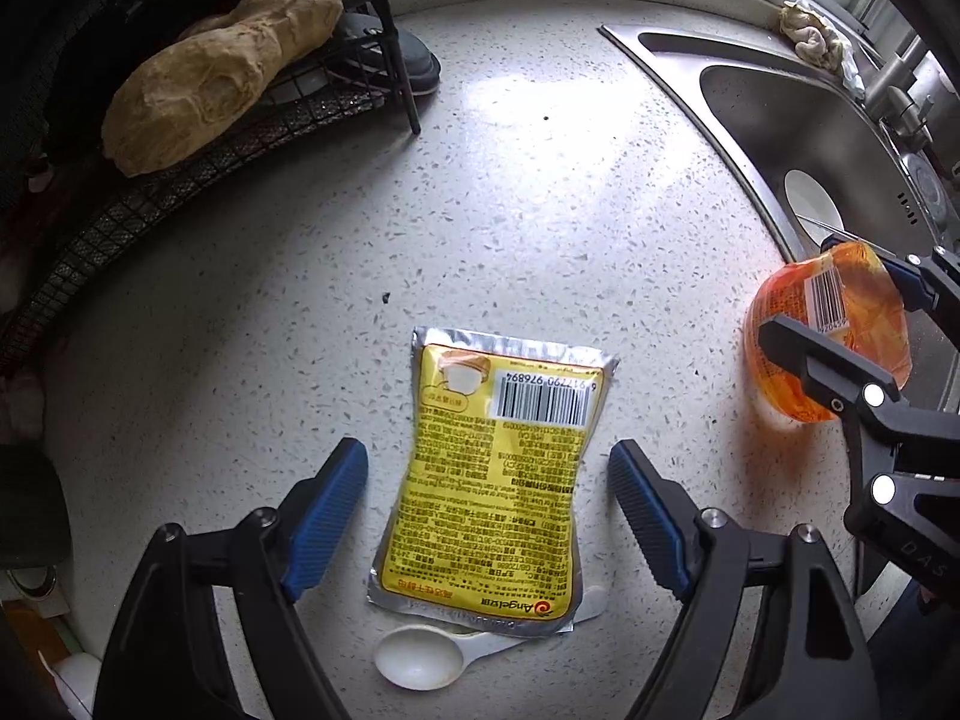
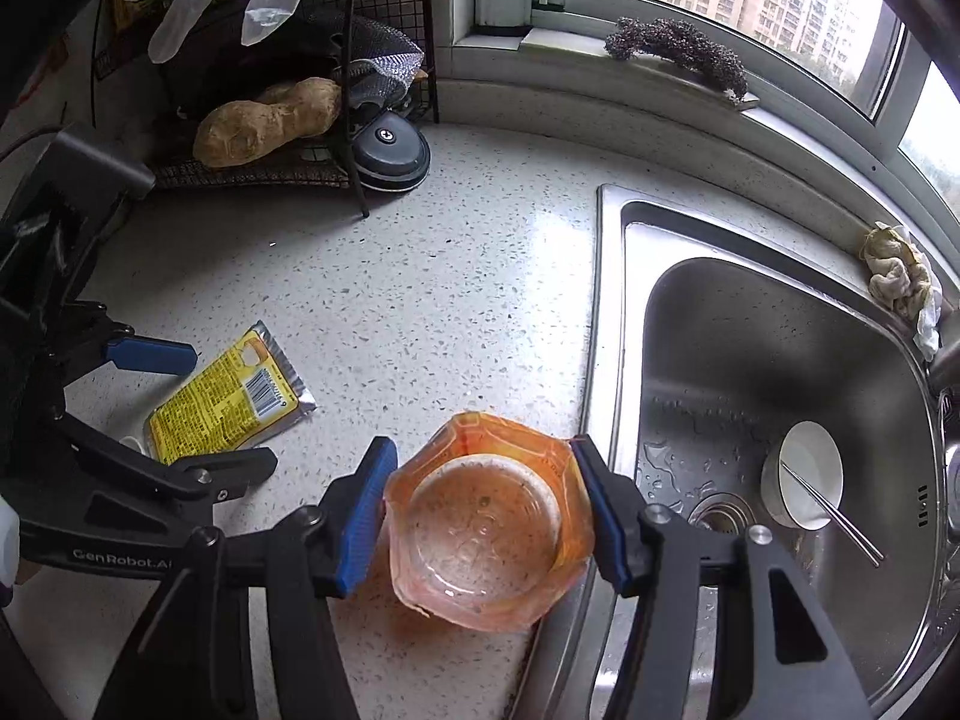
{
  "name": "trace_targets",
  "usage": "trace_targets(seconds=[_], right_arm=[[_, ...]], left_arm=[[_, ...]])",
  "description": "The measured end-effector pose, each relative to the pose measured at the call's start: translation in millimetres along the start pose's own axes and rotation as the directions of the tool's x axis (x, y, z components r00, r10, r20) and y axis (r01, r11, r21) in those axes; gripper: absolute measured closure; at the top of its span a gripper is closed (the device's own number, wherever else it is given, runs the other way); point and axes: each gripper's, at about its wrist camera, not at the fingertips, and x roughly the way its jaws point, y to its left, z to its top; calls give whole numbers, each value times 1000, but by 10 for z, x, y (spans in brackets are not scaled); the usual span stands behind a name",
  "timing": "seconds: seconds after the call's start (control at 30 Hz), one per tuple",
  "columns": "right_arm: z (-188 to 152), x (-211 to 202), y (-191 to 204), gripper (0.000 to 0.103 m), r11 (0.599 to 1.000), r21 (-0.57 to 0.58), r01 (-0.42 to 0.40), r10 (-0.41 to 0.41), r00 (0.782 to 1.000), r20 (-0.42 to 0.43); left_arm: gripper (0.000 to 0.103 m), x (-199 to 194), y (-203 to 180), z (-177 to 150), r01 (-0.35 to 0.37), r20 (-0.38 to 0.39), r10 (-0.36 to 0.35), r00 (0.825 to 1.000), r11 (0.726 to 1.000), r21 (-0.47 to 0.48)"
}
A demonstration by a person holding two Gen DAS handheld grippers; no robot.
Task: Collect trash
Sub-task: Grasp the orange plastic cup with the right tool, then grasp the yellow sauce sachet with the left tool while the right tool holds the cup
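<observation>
**Counter inventory: two pieces of trash, two sets of tongs**

On the speckled white counter [image 1: 540, 192], beside a stainless sink [image 2: 750, 324], the items are as follows.

Item 1. Yellow sachet [image 1: 498, 468]: flat foil pouch, silver crimped edges, dense black print, white barcode panel near one end. It lies flat on the counter, its lower end resting over a white plastic spoon [image 1: 414, 657]. The left tongs [image 1: 489, 510] hang over it with the jaws spread wide; the sachet lies in the gap between the ribbed blue pads [image 1: 327, 516], touching neither. In the right wrist view the same sachet [image 2: 225, 405] lies between the two black fingers of the left tongs.

Item 2. Orange cup wrapper [image 2: 489, 519]: translucent orange plastic film, crumpled into a faceted shape around a clear round cup seen from its open end. A white barcode label shows on its side in the left wrist view [image 1: 828, 330]. The right tongs [image 2: 483, 516] pinch it, one blue pad against each side, at the counter's edge next to the sink rim.

Other stock. Black wire rack [image 1: 180, 192] at the counter's far corner, holding a knobbly tan root [image 1: 222, 69]. A white bowl [image 2: 807, 474] with metal chopsticks [image 2: 834, 513] across it stands in the wet sink basin. A crumpled beige rag [image 2: 897, 276] sits on the sink's back ledge; a dark scouring pad [image 2: 678, 51] lies on the windowsill.
</observation>
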Motion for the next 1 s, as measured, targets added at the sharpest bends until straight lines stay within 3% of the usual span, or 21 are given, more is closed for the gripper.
trace_targets(seconds=[0.17, 0.23, 0.3, 0.57, 0.8, 1.0], right_arm=[[-20, -16, 1, 47, 1000, -4, -9, 9, 1000, -10], [-33, -25, -17, 47, 1000, -2, -24, 24, 1000, -10], [-27, -27, -59, 47, 999, 7, -49, 49, 999, -15], [52, -16, -147, 47, 989, -50, -140, 139, 990, -14], [211, -131, -118, 47, 956, -165, -242, 245, 970, -4], [257, -348, 98, 47, 909, -290, -301, 317, 948, 10]], left_arm=[[25, -4, 27, -13, 4, -10, -4, 1000, 1000, 9], [42, -63, -26, -72, 5, -2, -5, 1000, 1000, 8], [51, -108, -92, -95, 0, -3, 0, 1000, 1000, -11], [60, -172, -220, -190, -37, 13, 40, 999, 983, -181], [60, -492, -277, -283, -71, 64, 97, 993, 941, -331], [60, -750, -218, -654, -93, 87, 151, 985, 878, -470]])
